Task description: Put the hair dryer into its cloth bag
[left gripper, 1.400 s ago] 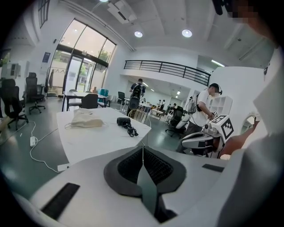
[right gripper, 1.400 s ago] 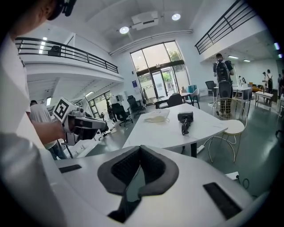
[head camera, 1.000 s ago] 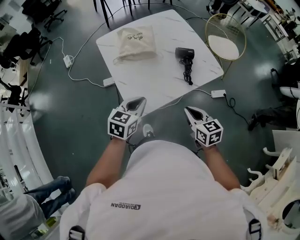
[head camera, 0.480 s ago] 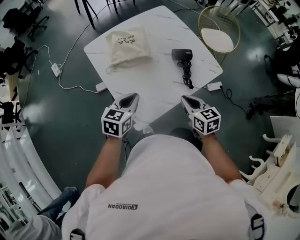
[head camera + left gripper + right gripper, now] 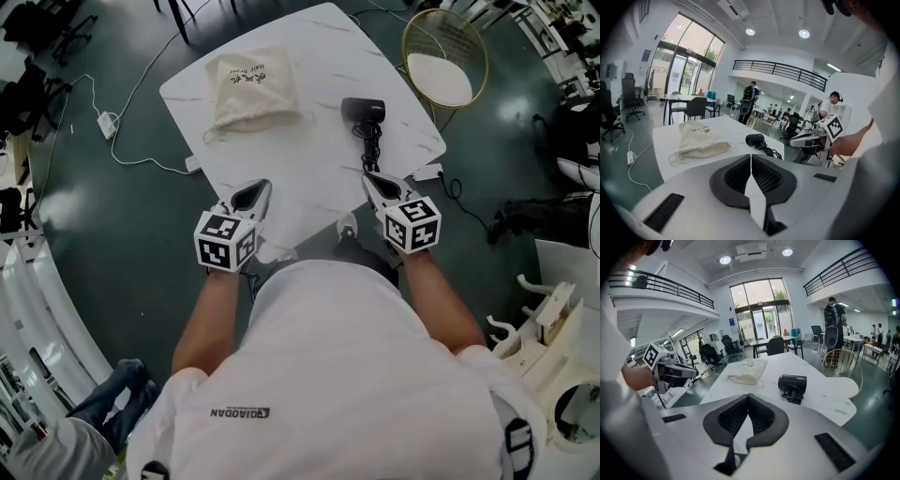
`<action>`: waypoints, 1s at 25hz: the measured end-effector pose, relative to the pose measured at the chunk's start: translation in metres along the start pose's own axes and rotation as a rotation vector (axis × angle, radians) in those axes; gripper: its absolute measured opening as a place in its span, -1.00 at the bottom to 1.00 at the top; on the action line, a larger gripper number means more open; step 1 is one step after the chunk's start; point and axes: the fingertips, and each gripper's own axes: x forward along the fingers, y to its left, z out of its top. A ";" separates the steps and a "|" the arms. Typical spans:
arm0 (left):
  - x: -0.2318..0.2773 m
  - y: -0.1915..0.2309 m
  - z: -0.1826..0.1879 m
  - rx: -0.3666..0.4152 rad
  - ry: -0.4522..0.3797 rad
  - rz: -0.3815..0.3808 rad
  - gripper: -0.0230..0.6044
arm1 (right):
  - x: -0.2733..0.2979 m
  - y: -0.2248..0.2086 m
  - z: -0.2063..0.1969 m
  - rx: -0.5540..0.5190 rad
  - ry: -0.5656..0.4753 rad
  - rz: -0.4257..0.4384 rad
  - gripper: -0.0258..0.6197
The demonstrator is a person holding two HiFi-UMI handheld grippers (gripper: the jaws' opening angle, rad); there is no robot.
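White marble-pattern table (image 5: 309,164) at my 12 o'clock, one corner toward me. Wire-frame chair (image 5: 441,73) with a white seat stands off the table at 2 o'clock.

Cloth bag (image 5: 251,86) lies on the tabletop at 11 o'clock, drawstring end toward me.

My left gripper (image 5: 253,194) is over the near table edge, at 6 o'clock of the bag: jaws closed together, nothing between them. My right gripper (image 5: 374,184) is over the near edge, at 6 o'clock of the dryer: jaws closed, empty.

Hair dryer (image 5: 363,110), black, lies on the table at 3 o'clock of the bag, well apart from it. Its cord (image 5: 372,150) is bundled at the dryer's 6 o'clock.
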 end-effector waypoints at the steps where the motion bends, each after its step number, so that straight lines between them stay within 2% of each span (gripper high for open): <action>1: 0.003 0.000 0.000 -0.010 0.001 0.014 -0.82 | 0.003 -0.009 0.000 -0.012 0.008 -0.004 -0.85; 5: 0.018 -0.003 0.000 -0.049 0.007 0.070 -0.82 | 0.019 -0.049 -0.002 -0.044 0.046 -0.025 -0.85; 10: 0.037 -0.006 0.004 -0.094 0.003 0.150 -0.82 | 0.040 -0.097 -0.016 -0.024 0.112 -0.029 -0.85; 17: 0.057 -0.022 0.006 -0.143 -0.006 0.243 -0.82 | 0.057 -0.135 -0.034 -0.004 0.167 0.049 -0.84; 20: 0.063 -0.023 0.007 -0.156 -0.018 0.286 -0.82 | 0.064 -0.136 -0.040 -0.055 0.187 0.106 -0.83; 23: 0.063 -0.025 0.008 -0.155 -0.011 0.303 -0.82 | 0.070 -0.137 -0.042 -0.075 0.191 0.105 -0.75; 25: 0.063 -0.026 0.006 -0.137 0.015 0.288 -0.82 | 0.072 -0.139 -0.043 -0.039 0.195 0.077 -0.57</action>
